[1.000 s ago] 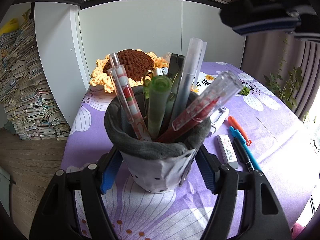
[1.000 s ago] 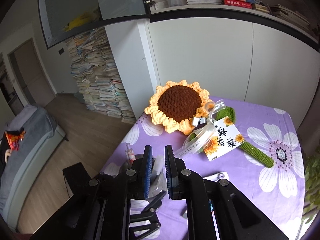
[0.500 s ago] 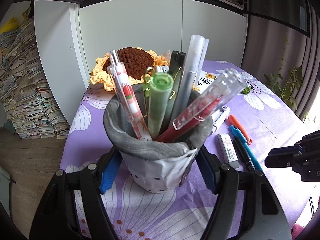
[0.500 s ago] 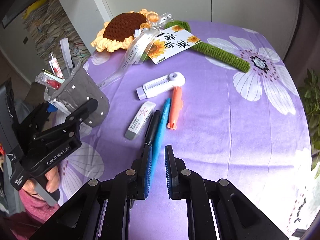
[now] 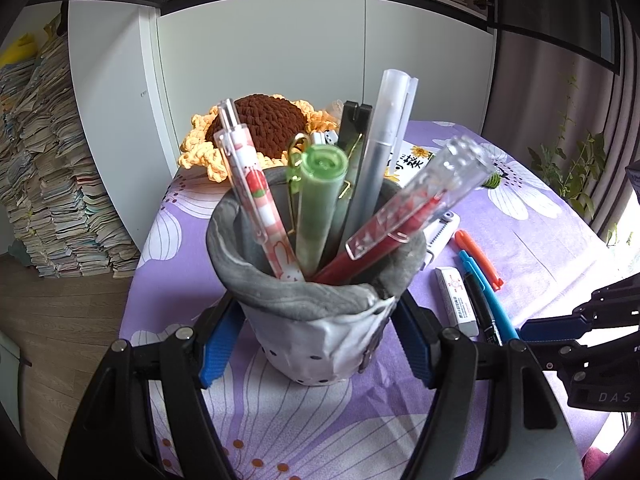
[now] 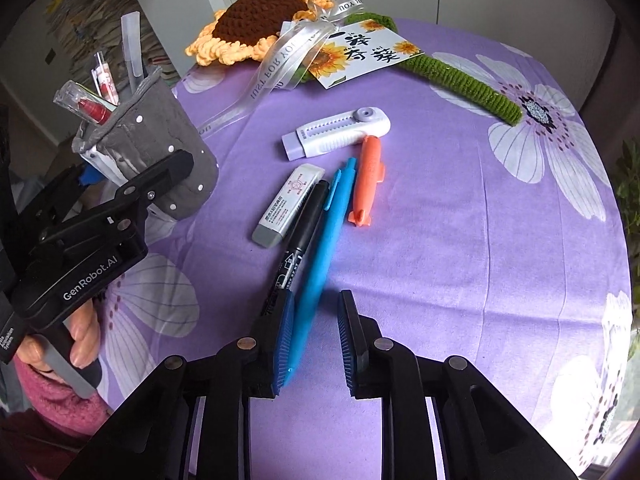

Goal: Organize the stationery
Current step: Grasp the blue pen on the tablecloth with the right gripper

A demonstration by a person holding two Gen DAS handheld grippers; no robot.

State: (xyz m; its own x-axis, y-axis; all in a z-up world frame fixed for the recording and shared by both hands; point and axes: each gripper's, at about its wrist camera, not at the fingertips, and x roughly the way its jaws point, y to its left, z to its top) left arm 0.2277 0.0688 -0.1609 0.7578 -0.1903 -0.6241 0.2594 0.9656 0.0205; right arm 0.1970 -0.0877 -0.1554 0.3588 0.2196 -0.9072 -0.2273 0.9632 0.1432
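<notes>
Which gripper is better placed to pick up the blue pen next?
The right gripper: its jaws, just opened, straddle the blue pen's near end on the cloth without pressing it. The left gripper is clamped on the grey pen holder, steadying it.

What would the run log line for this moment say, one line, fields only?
left gripper: shut on pen holder | right gripper: jaws just opening, straddling blue pen, not gripped | eraser, black marker on tablecloth

The right tongs [image 6: 315, 338] have just been opening; the blue pen's [image 6: 320, 264] lower end lies between their parted pads, against the left one. Black marker [image 6: 300, 236] and eraser [image 6: 288, 205] lie just left, orange pen [image 6: 367, 180] beyond.
</notes>
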